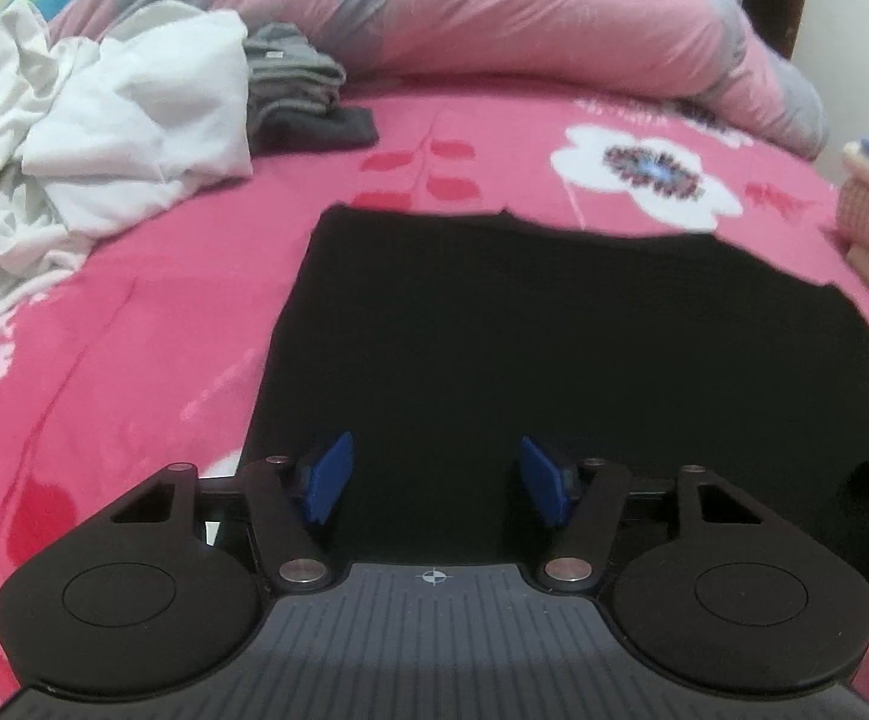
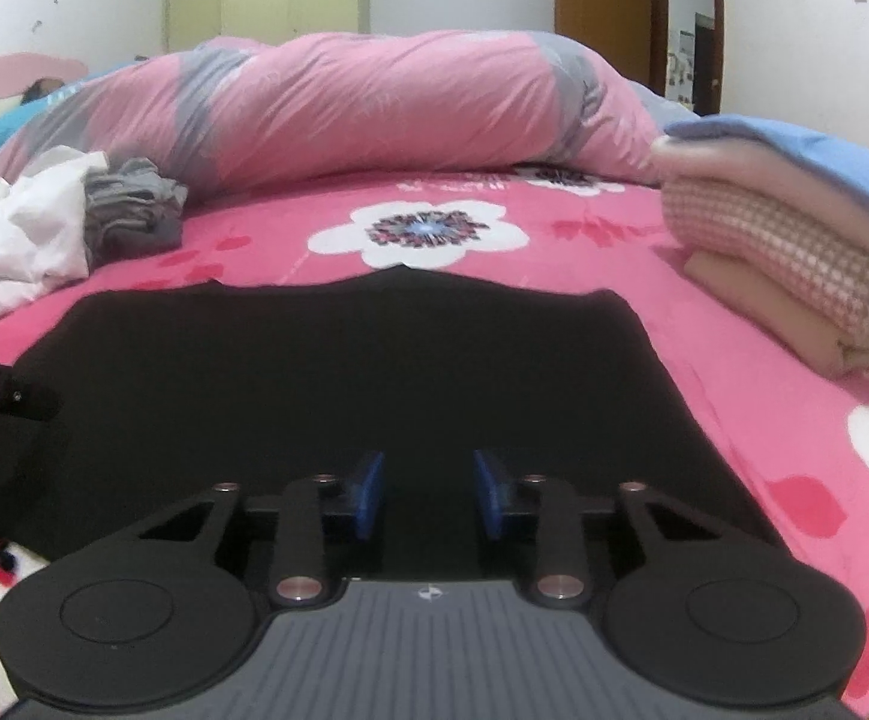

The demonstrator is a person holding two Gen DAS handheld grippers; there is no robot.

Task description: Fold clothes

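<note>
A black garment (image 1: 494,330) (image 2: 344,372) lies flat on the pink flowered bed sheet (image 1: 134,360). My left gripper (image 1: 437,480) hangs low over the near left part of the garment. Its blue pads (image 1: 329,480) stand well apart, with only dark cloth showing below them. My right gripper (image 2: 429,495) is over the near right part of the garment. Its blue pads (image 2: 368,495) are closer together, with a clear gap between them. Whether any fabric sits in that gap is lost in the black. Each gripper shows at the edge of the other's view.
A crumpled white pile (image 1: 92,138) (image 2: 20,240) and folded grey clothes (image 1: 290,84) (image 2: 131,204) lie at the back left. A rolled pink and grey duvet (image 1: 524,18) (image 2: 404,108) runs along the back. A stack of folded clothes (image 2: 794,240) stands at the right.
</note>
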